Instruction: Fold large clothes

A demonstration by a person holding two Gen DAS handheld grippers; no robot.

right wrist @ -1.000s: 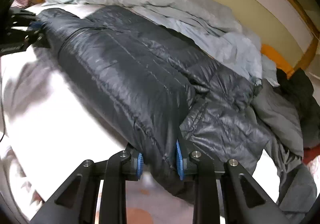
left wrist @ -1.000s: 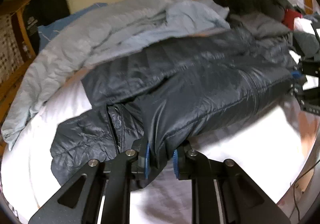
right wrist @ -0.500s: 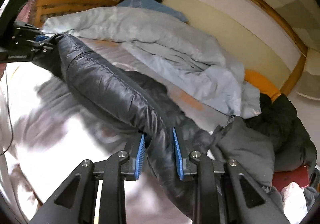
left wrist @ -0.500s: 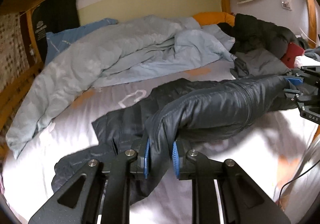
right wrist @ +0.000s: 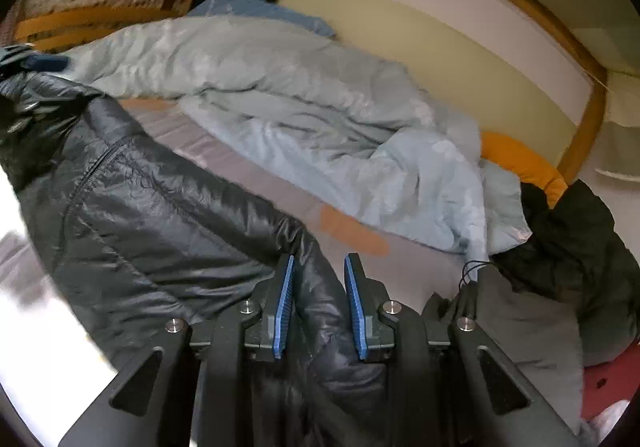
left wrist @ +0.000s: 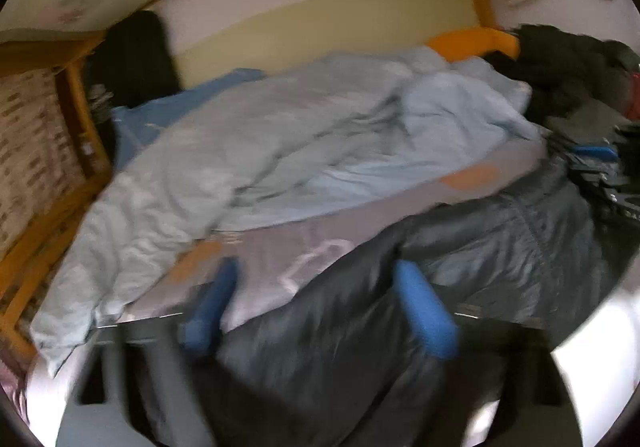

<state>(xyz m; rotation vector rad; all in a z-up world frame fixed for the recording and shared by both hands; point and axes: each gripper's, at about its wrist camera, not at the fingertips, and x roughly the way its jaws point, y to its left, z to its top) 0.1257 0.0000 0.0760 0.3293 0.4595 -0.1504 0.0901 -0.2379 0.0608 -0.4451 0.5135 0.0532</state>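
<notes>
The left gripper [left wrist: 320, 303] has just sprung wide, releasing the dark puffer jacket [right wrist: 160, 215]; the right gripper [right wrist: 319, 307] grasps it over the bed [right wrist: 260, 175]

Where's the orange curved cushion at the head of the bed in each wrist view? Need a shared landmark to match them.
Left wrist view: orange curved cushion sits upper right, behind the crumpled pale blue duvet, beside the wooden bed post.
Right wrist view: the cushion sits right of centre, just past the duvet's right end, above a dark heap of clothes.
Shared landmark: the pale blue duvet, lying behind the dark quilted puffer jacket.
</notes>
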